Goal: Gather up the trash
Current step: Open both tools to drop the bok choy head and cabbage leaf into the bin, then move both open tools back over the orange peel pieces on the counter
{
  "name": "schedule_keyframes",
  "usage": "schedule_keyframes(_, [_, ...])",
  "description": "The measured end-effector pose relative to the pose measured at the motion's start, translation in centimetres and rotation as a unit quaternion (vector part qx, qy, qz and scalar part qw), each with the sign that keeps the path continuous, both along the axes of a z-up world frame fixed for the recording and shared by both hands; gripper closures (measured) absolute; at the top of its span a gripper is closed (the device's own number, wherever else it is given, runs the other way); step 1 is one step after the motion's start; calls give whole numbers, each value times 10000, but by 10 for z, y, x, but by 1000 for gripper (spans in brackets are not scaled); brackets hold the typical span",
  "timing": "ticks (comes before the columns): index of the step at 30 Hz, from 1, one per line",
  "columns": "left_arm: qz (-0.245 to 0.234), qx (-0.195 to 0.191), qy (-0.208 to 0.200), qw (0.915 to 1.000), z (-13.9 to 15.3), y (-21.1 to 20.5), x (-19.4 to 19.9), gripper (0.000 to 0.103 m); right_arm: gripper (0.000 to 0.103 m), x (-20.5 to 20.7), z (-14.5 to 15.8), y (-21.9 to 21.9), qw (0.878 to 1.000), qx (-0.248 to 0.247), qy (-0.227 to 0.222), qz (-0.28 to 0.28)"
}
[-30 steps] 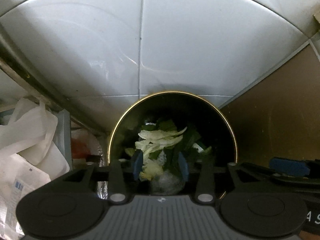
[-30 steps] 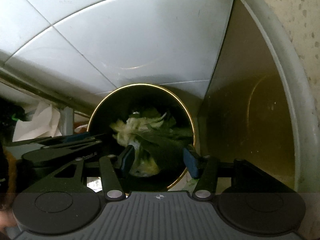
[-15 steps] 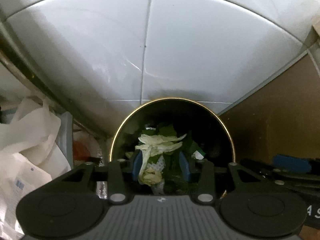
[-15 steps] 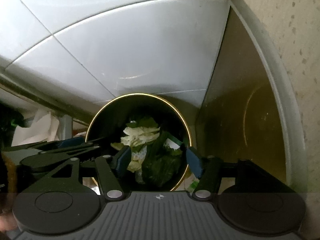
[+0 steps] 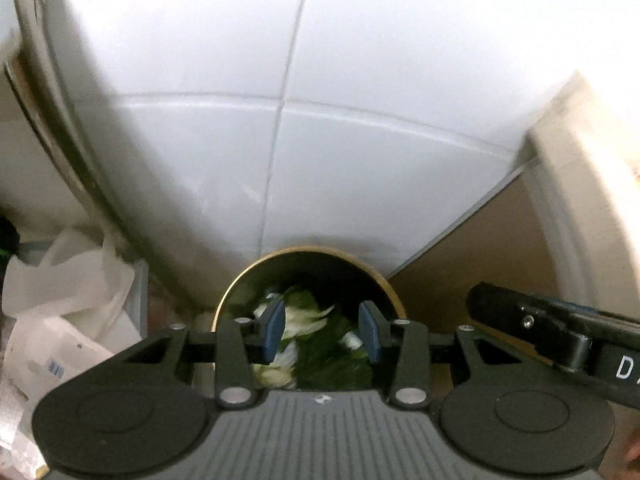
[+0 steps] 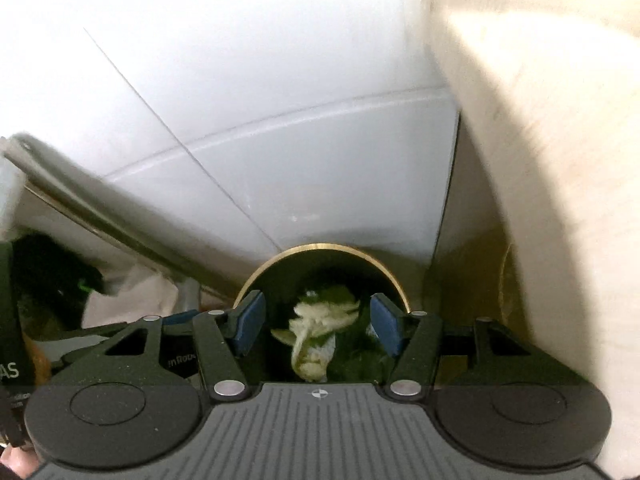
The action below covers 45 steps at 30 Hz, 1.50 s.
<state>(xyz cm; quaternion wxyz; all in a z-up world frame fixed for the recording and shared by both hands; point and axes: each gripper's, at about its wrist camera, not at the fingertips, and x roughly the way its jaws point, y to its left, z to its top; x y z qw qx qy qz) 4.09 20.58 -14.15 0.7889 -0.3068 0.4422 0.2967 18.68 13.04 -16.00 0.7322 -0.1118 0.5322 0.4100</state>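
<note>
Looking down both wrist cameras, I see the same dark round bin [image 5: 308, 292] with a gold rim, standing on white floor tiles [image 5: 360, 184] at about six o'clock in each view. It holds the trash: pale cabbage-like leaves [image 5: 304, 316] lying over dark green leaves [image 5: 336, 364], with a few small white scraps among them.

My left gripper [image 5: 322, 332] hangs above the bin's mouth, its blue pads partly apart and nothing pinched between them; the leaves I see in the gap lie down inside the bin. My right gripper [image 6: 318, 328] hangs over the same opening with its pads wider apart, the jaws closing slightly at this moment, and again nothing is held; the pale leaf clump [image 6: 316, 332] showing between them sits in the bin below.

Around the bin it is crowded. In the left view, a heap of white plastic bags [image 5: 60, 312] lies at nine o'clock, just beside the bin, and a dark slanted edge of some fixture [image 5: 72, 148] runs from ten o'clock down toward it. A brown panel [image 5: 472, 256] stands at three o'clock, close against the bin, with a pale rounded surface [image 5: 580, 184], blurred, above it. The other gripper's black body [image 5: 560, 328] crosses in at four o'clock. In the right view, a dark bundle [image 6: 48, 276] sits at nine o'clock.
</note>
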Motion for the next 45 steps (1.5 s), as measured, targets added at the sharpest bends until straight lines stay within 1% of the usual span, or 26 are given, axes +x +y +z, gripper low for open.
schedule_keyframes(2, [-36,-10,-214,9998,17,-5,-1,69,38,-1,18,-8,9998,158,-73,-70])
schedule_keyframes(6, [-192,200,-494,9984,49,-16,0,69,39,-4,50,-27,9987,449,-127,-210])
schedule_keyframes(11, [-560,451,-756,9945,81,-37,7,69,38,-9,87,-55,9955,772,-447,-320])
schedule_keyframes(15, [-997,546,-946,9890,99,-58,20,69,37,-10,112,-83,9917,942,-667,-561])
schedule_keyframes(19, [-1540,632,-1130,9795,118,-84,39,69,37,-10,132,-114,9861,1008,-893,-976])
schedule_keyframes(22, [-1981,673,-1251,9698,129,-106,53,69,37,-12,145,-138,9794,1050,-1063,-1355])
schedule_keyframes(28, [-2862,615,-1432,9454,142,-149,77,69,37,-17,162,-186,9615,1044,-1352,-2154])
schedule_keyframes(31, [-3314,539,-1488,9301,145,-169,86,69,37,-23,168,-209,9502,965,-1489,-2560])
schedule_keyframes(34, [-3803,435,-1507,9115,145,-195,89,69,37,-32,171,-229,9385,869,-1590,-2940])
schedule_keyframes(37, [-4324,294,-1499,8886,139,-225,90,68,33,-45,171,-253,9254,684,-1671,-3333])
schedule_keyframes(38, [-4443,257,-1469,8834,137,-233,91,68,33,-49,170,-262,9212,617,-1681,-3455])
schedule_keyframes(41, [-4743,178,-1318,8702,127,-257,93,68,33,-64,164,-287,9084,414,-1696,-3799])
schedule_keyframes(44, [-4971,210,-1177,8594,122,-276,95,68,33,-69,156,-306,9016,192,-1662,-3988])
schedule_keyframes(45, [-5019,255,-1133,8571,121,-282,95,68,33,-68,153,-310,9006,151,-1641,-4022])
